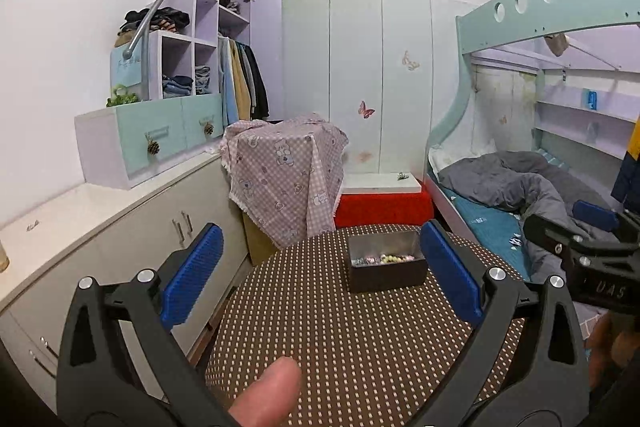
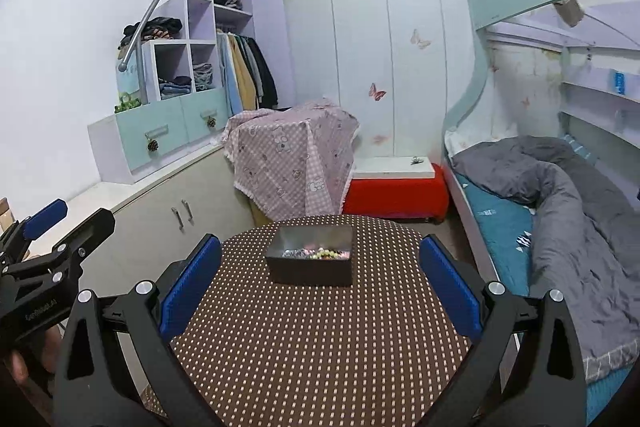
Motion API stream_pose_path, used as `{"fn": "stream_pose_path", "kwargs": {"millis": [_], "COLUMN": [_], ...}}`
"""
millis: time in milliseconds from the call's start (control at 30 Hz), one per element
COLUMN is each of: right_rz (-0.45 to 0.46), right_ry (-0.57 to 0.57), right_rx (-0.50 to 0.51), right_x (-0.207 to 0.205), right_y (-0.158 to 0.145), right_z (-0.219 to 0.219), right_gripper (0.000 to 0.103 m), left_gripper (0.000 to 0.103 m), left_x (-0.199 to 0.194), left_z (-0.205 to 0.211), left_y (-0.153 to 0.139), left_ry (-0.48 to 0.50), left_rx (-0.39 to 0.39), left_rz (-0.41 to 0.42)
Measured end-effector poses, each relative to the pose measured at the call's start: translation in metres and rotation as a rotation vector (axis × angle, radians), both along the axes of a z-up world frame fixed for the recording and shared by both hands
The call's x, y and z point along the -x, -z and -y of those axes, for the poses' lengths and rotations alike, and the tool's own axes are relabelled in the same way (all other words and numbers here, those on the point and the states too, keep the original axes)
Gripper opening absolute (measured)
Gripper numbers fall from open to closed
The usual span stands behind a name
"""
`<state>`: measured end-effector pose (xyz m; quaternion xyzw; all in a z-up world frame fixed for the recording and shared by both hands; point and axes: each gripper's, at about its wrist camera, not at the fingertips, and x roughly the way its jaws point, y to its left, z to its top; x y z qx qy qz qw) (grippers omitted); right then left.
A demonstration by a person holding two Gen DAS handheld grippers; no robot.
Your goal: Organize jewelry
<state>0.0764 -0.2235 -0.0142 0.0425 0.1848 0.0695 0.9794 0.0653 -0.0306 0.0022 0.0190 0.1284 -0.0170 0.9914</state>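
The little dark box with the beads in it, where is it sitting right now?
The dark box sits on the far part of the round dotted table, ahead of both open tools; in the left wrist view it lies just inside the left tool's right finger.

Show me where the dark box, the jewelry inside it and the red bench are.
dark box (image 2: pixel 310 271), right wrist view, front wall
jewelry (image 2: pixel 316 253), right wrist view, middle of the pile
red bench (image 2: pixel 396 193), right wrist view, front side

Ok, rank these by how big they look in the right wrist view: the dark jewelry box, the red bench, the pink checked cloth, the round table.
1. Round table, though nearness inflates it
2. Pink checked cloth
3. Red bench
4. Dark jewelry box, though it sits nearer than the bench
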Motion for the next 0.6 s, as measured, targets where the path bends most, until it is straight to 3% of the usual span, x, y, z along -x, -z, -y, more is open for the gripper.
{"fn": "stream_pose_path", "kwargs": {"millis": [200, 600], "right_rz": [0.014, 0.027], "right_ry": [0.018, 0.015], "right_rx": [0.001, 0.026], "right_x": [0.019, 0.027], "right_y": [0.01, 0.014], "right_z": [-0.008, -0.023], "right_gripper": [0.095, 0.095], "left_gripper": [0.097, 0.097], "left_x": [0.024, 0.033], "left_z": [0.002, -0.009], "left_y": [0.004, 0.011], "left_ry": [-0.029, -0.044], "left_rx": [-0.028, 0.022], "left_rz": [0.028, 0.026]}}
